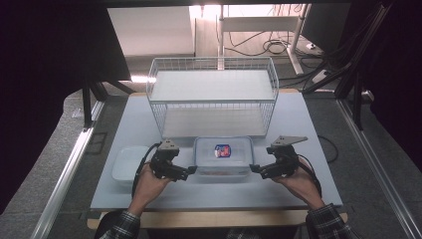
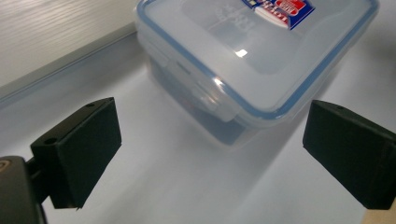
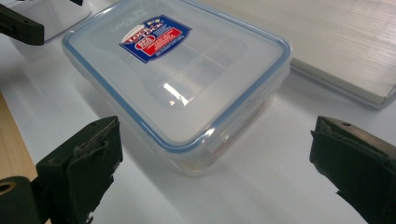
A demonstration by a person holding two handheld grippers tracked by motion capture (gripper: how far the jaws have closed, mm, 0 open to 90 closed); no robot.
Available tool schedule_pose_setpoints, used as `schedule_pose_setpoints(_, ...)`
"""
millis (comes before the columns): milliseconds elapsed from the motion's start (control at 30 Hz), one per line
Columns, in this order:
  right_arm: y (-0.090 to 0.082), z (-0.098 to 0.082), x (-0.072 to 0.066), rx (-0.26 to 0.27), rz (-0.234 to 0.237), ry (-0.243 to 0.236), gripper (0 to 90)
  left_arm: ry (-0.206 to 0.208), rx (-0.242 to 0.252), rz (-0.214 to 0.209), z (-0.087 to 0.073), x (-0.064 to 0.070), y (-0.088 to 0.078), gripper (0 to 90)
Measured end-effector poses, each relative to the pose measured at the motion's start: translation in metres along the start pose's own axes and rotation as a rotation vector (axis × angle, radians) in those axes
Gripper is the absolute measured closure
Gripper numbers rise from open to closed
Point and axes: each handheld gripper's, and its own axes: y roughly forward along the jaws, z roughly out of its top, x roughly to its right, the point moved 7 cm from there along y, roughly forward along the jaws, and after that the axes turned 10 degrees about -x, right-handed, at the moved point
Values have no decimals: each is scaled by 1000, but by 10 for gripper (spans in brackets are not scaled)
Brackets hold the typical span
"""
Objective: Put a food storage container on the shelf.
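A clear plastic food box [image 1: 223,157] with a blue-sealed lid and a red and blue label sits on the white table, just in front of a wire basket. My left gripper [image 1: 191,172] is at the box's left end with its jaws spread wide and nothing between them. In the left gripper view the box [image 2: 252,56] lies just ahead of the left gripper [image 2: 210,154], apart from both pads. My right gripper [image 1: 255,169] is at the box's right end, also open. The right gripper view shows the box's corner [image 3: 177,79] a short way ahead of the right gripper [image 3: 215,168].
A white wire basket [image 1: 214,94] with a pale floor board [image 3: 350,42] stands behind the box. A shallow clear tray [image 1: 127,164] lies at the table's left. The wooden front edge [image 1: 199,216] runs below my hands. Dark curtains and cables surround the table.
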Motion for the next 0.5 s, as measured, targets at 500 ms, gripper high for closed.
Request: schedule_pose_setpoints(500, 27, 20, 16, -80, 50, 78, 93, -25, -60, -52, 30, -2, 25, 88)
